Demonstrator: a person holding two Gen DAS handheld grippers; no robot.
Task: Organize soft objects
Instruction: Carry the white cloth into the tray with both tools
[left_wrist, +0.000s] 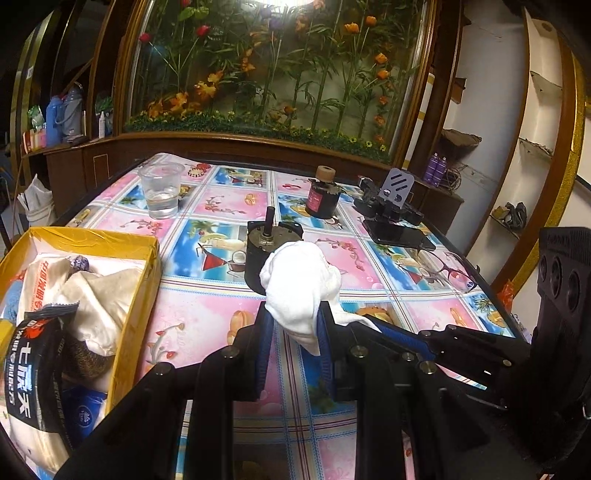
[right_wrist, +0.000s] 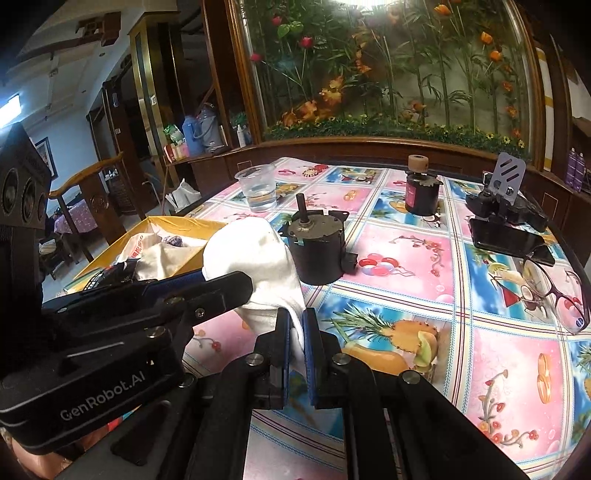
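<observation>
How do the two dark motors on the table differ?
The near motor has a bare thin shaft sticking up; the far motor is topped by a tan spool. The far motor carries a red label, while the near one shows a plain metal top. The near motor stands beside the held white cloth; the far one stands apart. Both stand upright.

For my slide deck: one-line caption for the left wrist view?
Both claws pinch a white sock above the patterned tablecloth, beside a yellow box of soft goods.

Yellow box (left_wrist: 138, 280) — cut off at left edge.
</observation>
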